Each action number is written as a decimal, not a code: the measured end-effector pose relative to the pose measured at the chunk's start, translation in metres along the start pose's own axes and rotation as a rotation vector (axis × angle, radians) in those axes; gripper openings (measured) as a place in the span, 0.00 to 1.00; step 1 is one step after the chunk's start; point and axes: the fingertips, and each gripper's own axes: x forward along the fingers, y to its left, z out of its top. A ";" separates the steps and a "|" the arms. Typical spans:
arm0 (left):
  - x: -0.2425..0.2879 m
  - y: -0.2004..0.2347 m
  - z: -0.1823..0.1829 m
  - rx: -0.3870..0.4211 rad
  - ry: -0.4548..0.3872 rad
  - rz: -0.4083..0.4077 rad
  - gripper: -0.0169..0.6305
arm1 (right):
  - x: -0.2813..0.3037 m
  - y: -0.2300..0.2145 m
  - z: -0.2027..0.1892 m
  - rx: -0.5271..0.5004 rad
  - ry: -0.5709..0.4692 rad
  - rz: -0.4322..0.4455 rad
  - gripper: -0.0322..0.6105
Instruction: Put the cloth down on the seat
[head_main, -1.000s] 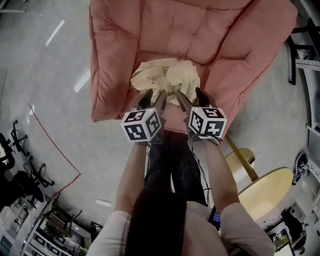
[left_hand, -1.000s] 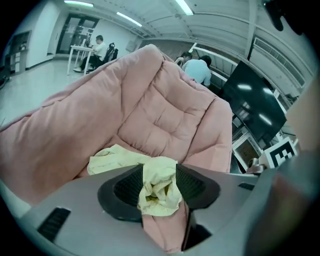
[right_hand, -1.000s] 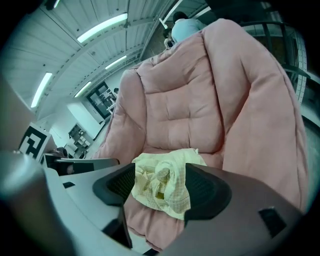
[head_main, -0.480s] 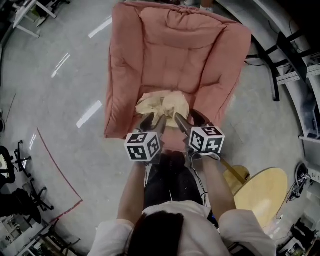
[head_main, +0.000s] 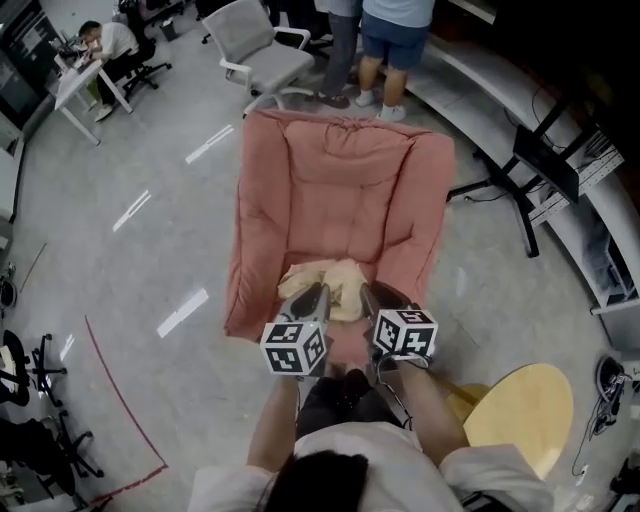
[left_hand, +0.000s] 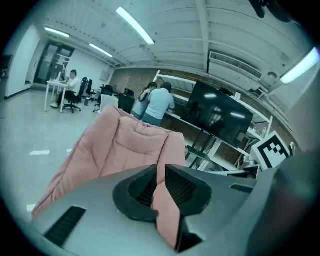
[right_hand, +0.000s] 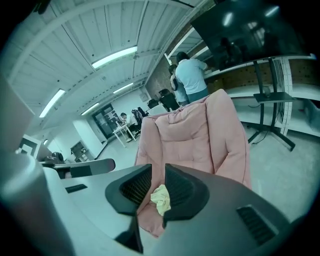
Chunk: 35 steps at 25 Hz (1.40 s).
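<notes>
Right gripper (right_hand: 158, 168) jaws just closing, empty; cloth (right_hand: 161, 199) on pink seat (right_hand: 150, 220) beyond.

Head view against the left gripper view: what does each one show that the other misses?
Only the head view shows the cream cloth lying on the pink chair and the yellow round table. Only the left gripper view shows the ceiling lights and that the jaws of the left gripper, which have just been closing, hold nothing. Both show the pink chair and people standing behind it.
</notes>
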 end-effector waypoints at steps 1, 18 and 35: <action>-0.004 -0.006 0.002 0.010 -0.006 -0.001 0.14 | -0.006 0.000 0.001 0.004 -0.002 -0.003 0.20; -0.028 -0.066 -0.022 0.091 0.017 -0.003 0.07 | -0.066 0.039 0.000 -0.245 -0.064 -0.005 0.09; -0.048 -0.063 -0.025 0.072 -0.004 -0.010 0.07 | -0.073 0.048 -0.004 -0.275 -0.077 -0.024 0.09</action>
